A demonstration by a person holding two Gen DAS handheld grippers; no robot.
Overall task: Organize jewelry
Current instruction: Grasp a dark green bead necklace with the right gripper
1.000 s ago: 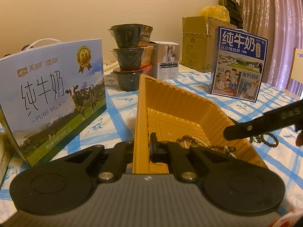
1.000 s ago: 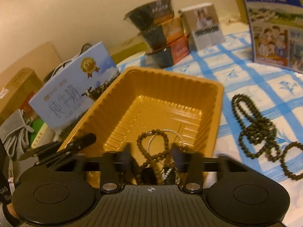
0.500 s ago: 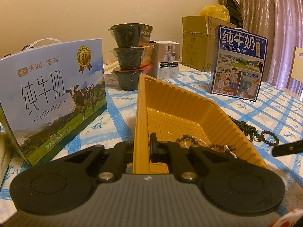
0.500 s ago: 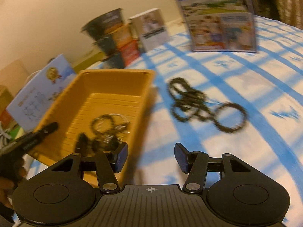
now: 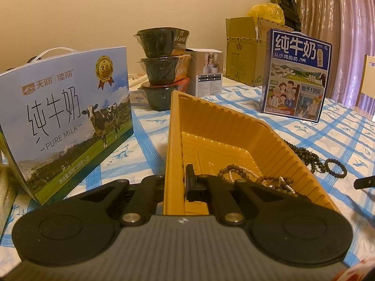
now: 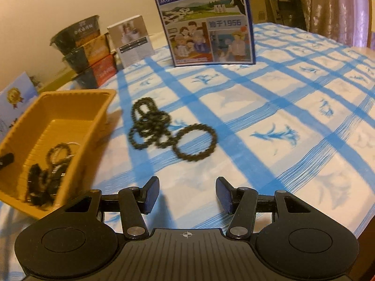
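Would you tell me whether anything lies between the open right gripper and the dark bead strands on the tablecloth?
Nothing visible does: only bare tablecloth separates the right gripper from the dark bead strands.

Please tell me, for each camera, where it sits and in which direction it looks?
Left wrist: sits on the left tool, shut on the yellow tray wall; faces the milk boxes and wall.
Right wrist: sits on the right tool, open; looks down at the loose dark beads on the tablecloth.
Both show the tray, the beads and the blue milk box.
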